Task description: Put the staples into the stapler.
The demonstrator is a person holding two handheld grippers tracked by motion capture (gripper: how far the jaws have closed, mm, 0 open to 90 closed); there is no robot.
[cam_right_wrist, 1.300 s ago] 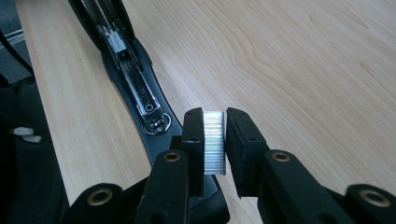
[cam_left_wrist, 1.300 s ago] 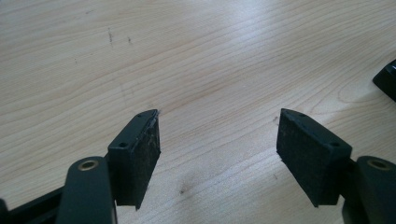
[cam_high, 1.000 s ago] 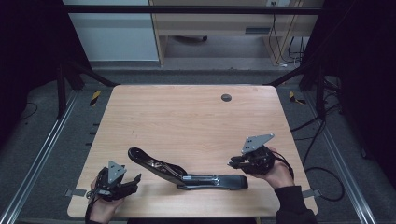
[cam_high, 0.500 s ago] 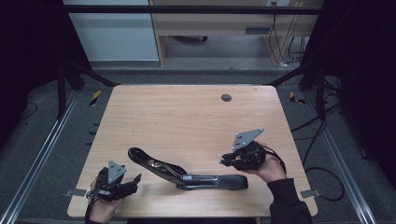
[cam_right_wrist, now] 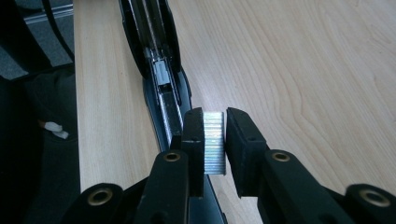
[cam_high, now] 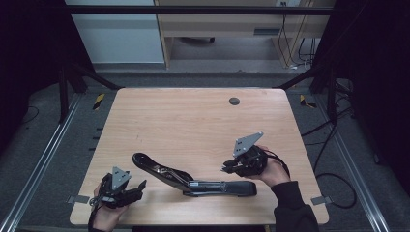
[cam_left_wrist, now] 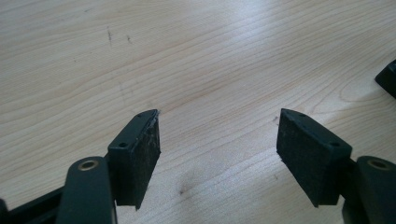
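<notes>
Right gripper view, right gripper [cam_right_wrist: 215,140] clamping staple strip [cam_right_wrist: 214,142], above opened stapler [cam_right_wrist: 159,70]

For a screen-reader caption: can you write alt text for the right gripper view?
The right tool pinches a silver strip of staples between its two black pads, just above the opened black stapler, whose metal loading channel runs away along the edge of the pale wooden table.

A light wooden bench [cam_high: 193,125] is standing on a grey floor [cam_high: 43,159], with a small dark round grommet [cam_high: 234,101] sitting near its far edge. A wooden desk [cam_high: 232,24] is standing behind it, with cables [cam_high: 295,43] hanging beside.
</notes>
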